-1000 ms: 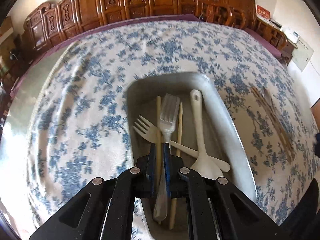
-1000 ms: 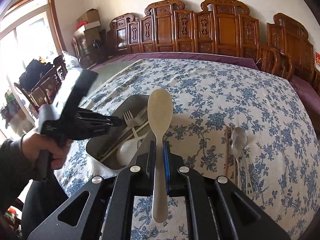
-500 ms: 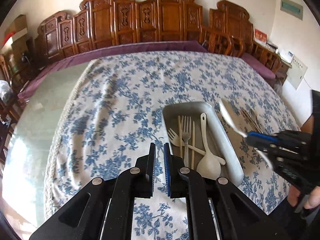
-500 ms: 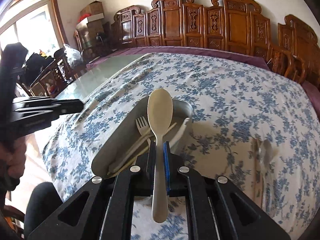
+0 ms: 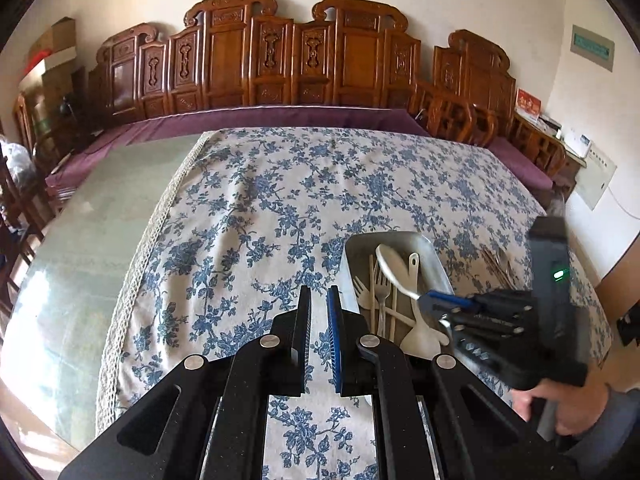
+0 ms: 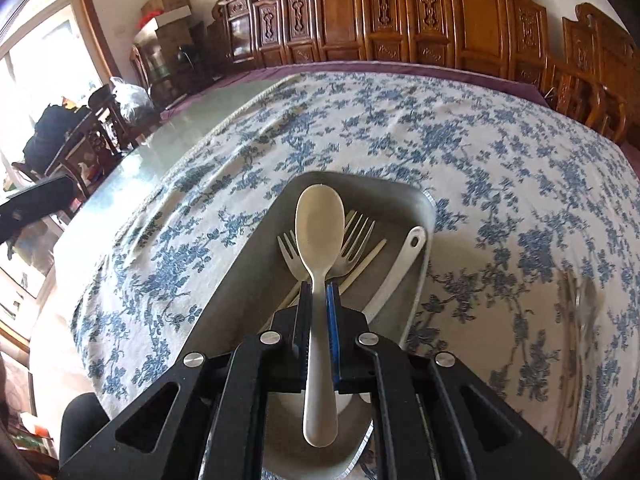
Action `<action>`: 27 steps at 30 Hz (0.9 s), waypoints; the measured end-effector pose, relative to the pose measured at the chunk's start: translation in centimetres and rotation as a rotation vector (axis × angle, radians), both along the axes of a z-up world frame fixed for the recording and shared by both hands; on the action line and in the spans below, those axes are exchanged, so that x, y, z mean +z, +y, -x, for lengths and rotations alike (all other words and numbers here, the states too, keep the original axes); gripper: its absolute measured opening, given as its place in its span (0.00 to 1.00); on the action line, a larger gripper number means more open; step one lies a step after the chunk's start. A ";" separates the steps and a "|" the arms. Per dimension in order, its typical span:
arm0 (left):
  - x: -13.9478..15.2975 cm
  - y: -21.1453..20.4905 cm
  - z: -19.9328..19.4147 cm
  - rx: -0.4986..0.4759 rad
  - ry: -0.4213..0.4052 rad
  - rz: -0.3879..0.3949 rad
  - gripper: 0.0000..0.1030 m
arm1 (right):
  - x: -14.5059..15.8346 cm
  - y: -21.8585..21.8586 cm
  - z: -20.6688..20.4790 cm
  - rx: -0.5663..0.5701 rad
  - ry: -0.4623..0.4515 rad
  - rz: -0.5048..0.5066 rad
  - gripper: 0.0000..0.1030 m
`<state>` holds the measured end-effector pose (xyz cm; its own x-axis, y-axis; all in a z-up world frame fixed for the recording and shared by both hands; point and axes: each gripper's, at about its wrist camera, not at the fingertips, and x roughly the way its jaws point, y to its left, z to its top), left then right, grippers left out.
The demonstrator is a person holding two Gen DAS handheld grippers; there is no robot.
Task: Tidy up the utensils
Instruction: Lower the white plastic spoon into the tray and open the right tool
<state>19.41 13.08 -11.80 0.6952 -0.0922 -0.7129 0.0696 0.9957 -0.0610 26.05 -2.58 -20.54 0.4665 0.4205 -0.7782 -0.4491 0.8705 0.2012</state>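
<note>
Right tool (image 6: 318, 300) has carried the cream spoon (image 6: 320, 224) over the tray (image 6: 416, 200).

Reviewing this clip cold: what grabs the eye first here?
The cream spoon clamped in the right gripper, hanging over the metal tray that already holds forks, chopsticks and a white ladle. Beside the tray, the left gripper hovers, holding nothing, above the blue-flowered tablecloth.
</note>
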 end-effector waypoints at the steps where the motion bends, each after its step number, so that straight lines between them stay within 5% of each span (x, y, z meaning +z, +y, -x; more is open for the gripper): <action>1: 0.0 0.0 0.0 0.002 -0.001 0.000 0.07 | -0.4 0.2 -0.1 -0.002 0.008 0.002 0.09; 14: -0.3 -1.9 0.3 -0.032 0.001 -0.020 0.07 | 0.1 -1.7 0.6 -0.004 0.002 -0.075 0.10; 20: 0.0 -4.1 0.9 -0.067 -0.008 -0.028 0.08 | 2.8 -6.3 2.5 -0.013 -0.084 -0.069 0.10; 23: 0.0 -5.3 1.1 -0.083 -0.011 -0.033 0.18 | 3.7 -9.0 3.1 -0.026 -0.123 -0.042 0.10; 27: -0.3 -7.2 1.0 -0.103 -0.001 -0.037 0.20 | 4.0 -13.2 3.7 -0.049 -0.166 0.029 0.09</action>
